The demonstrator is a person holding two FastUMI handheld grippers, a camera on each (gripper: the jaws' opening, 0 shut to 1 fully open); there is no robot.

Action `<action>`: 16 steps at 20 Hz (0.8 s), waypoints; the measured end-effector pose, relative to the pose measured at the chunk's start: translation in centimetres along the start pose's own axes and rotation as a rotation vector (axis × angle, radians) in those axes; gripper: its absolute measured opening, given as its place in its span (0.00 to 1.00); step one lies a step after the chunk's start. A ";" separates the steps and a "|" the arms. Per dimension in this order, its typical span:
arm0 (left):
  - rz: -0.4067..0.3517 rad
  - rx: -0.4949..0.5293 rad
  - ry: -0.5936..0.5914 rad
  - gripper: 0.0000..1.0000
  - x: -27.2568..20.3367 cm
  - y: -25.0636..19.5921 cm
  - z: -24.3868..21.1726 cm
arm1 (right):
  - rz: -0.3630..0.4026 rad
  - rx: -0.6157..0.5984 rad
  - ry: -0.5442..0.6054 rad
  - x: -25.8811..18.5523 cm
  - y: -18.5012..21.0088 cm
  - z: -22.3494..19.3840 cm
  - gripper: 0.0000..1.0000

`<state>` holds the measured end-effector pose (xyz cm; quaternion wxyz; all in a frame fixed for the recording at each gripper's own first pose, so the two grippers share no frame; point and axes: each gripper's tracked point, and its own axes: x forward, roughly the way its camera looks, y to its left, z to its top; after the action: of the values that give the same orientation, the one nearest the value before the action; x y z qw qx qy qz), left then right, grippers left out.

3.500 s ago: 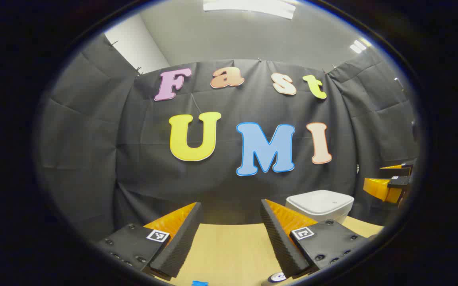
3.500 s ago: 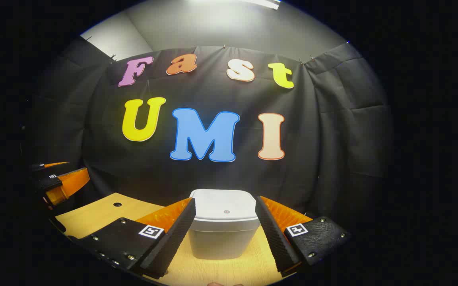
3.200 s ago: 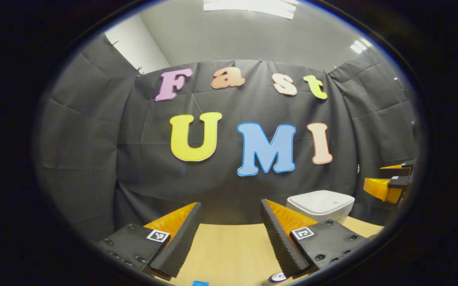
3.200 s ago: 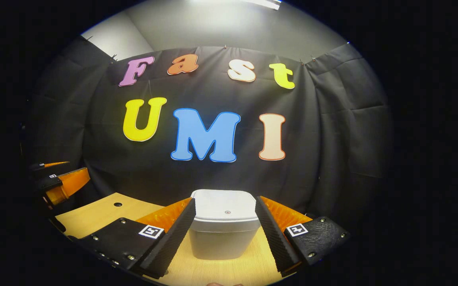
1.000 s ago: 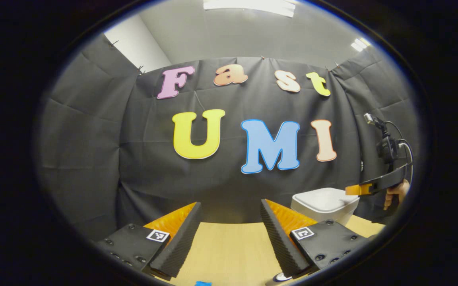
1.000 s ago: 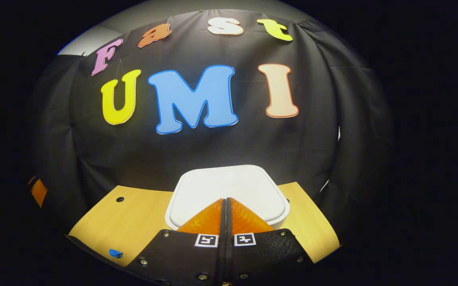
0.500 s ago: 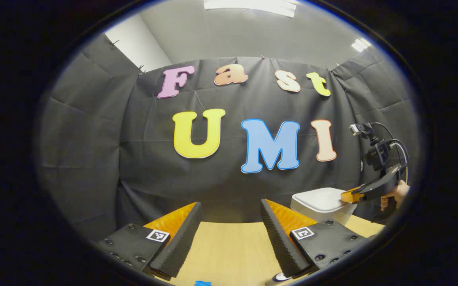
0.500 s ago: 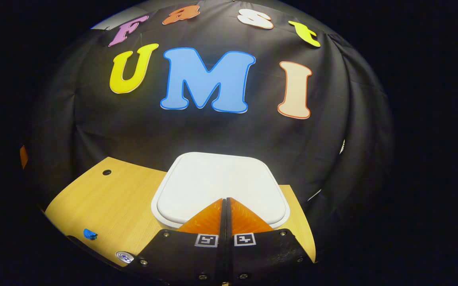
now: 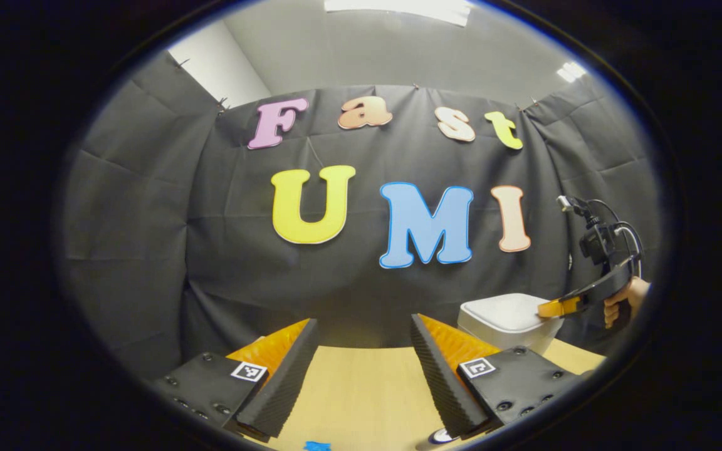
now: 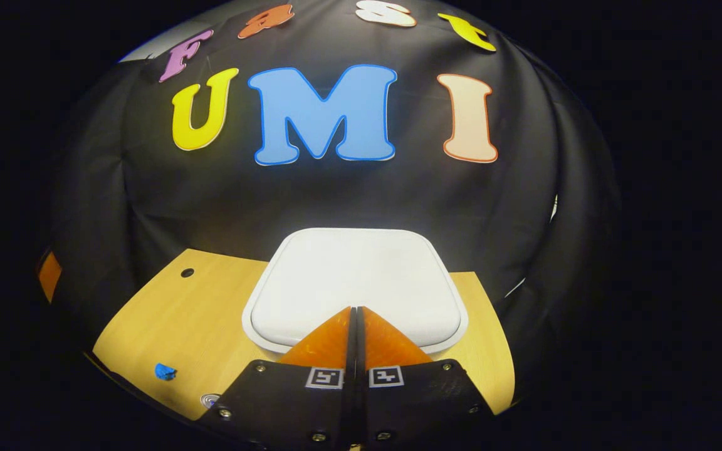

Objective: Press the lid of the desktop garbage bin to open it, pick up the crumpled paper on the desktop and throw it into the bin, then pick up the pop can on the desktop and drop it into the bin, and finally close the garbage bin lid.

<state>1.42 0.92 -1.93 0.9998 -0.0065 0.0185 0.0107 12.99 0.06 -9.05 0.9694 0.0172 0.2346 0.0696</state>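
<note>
The desktop garbage bin (image 10: 355, 282) is white, squarish with rounded corners, its flat lid (image 10: 361, 269) down flush inside a raised rim. It stands at the back of the wooden counter (image 10: 173, 326), against the black cloth wall. The right tool (image 10: 353, 308) is clenched, fingers pressed together, tips over the lid's near edge; contact is unclear. The left tool (image 9: 364, 322) is released, fingers spread above the counter, well apart from the bin.

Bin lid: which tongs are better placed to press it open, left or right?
Right. The right tongs are shut, tips over the bin lid, which looks closed. The left tongs are open over the desk, with the bin off to their right.
</note>
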 end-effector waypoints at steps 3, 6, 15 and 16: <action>-0.003 -0.004 -0.006 0.98 0.0 -0.2 0.2 | -0.014 -0.009 -0.011 -0.1 0.0 0.0 0.01; -0.002 -0.008 -0.007 0.96 0.0 -0.1 0.3 | -0.015 0.006 -0.004 -0.2 -0.1 0.6 0.01; 0.010 0.001 -0.013 0.94 -0.1 0.5 1.0 | -0.036 0.030 -0.170 -2.1 -0.3 5.2 0.00; 0.007 -0.005 -0.014 0.96 -0.1 0.3 1.1 | -0.045 0.021 -0.204 -2.3 -0.3 6.2 0.00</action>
<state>1.33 1.27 -0.88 0.9998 -0.0089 0.0116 0.0145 13.82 -0.60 -2.51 0.9894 0.0292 0.1359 0.0431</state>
